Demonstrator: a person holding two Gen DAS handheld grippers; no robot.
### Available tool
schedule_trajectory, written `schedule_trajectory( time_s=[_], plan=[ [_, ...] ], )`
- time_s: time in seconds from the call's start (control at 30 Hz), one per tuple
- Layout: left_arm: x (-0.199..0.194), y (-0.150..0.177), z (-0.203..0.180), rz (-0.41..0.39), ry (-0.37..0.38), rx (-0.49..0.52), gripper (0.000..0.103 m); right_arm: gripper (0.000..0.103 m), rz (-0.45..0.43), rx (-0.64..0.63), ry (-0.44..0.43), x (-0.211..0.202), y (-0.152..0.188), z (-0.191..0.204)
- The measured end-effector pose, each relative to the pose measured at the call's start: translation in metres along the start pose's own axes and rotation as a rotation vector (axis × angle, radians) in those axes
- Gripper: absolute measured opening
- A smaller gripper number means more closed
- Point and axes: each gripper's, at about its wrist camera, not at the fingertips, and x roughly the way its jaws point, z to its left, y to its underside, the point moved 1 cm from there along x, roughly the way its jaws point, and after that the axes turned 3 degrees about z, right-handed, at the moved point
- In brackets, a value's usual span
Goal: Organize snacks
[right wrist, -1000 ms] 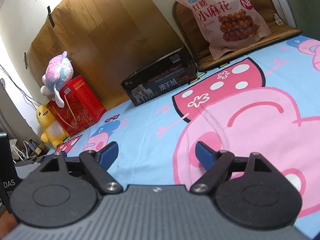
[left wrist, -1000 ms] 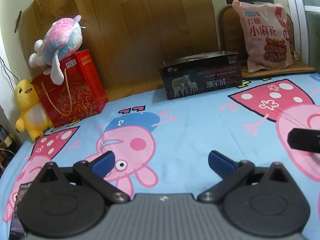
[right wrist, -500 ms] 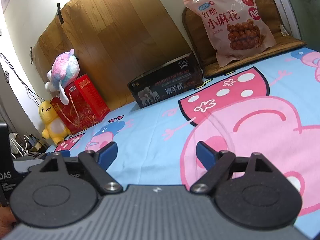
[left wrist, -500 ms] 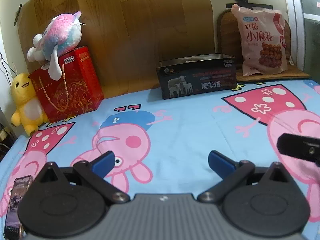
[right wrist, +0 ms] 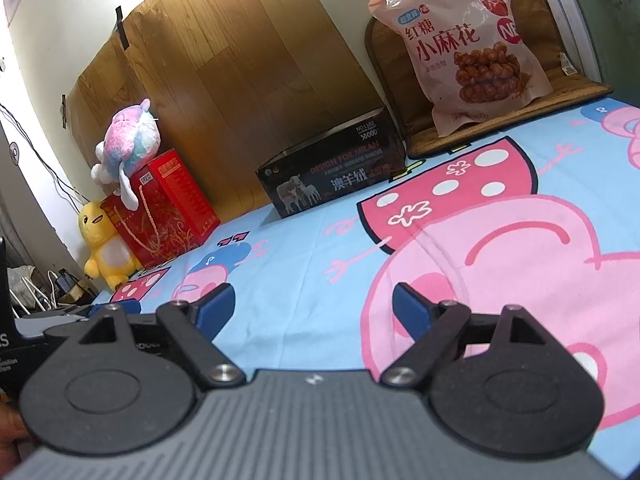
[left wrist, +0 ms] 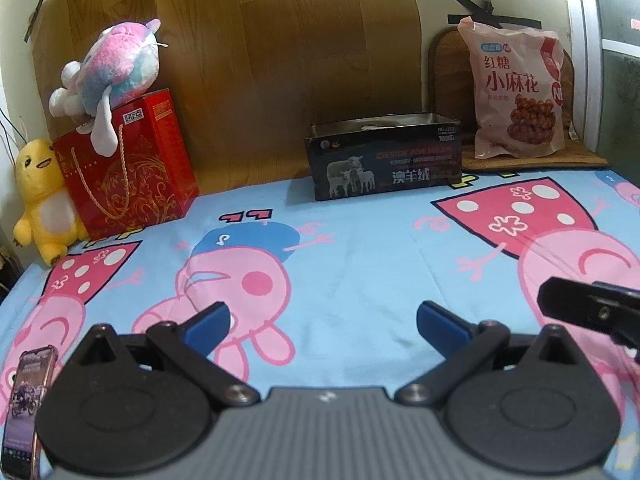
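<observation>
Pastel plush (left wrist: 114,66) atop red gift bag (left wrist: 132,172), yellow plush (left wrist: 40,200) beside

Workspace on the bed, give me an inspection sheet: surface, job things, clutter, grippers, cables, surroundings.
Surface: cartoon-print bedsheet, nothing lying mid-sheet.
Job's things: pink snack bag upright against a woven mat; open dark box beside it.
Clutter: red gift bag, pastel plush on top, yellow plush, phone.
Grippers: left gripper and right gripper open, nothing between them.
Cables: white cords off the bed's left edge.
Surroundings: wood-look panel taped to wall.
</observation>
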Motion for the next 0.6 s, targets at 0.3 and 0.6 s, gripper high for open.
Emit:
schedule_trajectory(
  time_s=[0.3, 0.6],
  plan=[
    [0.0018, 0.0024, -0.0044, 0.046, 0.002, 0.010, 0.103, 0.088, 0.001, 0.003, 0.008, -0.0014, 0.0006, -0.0007],
    [0.0027, 0.0010, -0.0009, 0.050, -0.045, 0.001, 0.103, 0.088, 0.001, 0.003, 0.005, -0.0013, 0.0002, -0.0011]
  ],
)
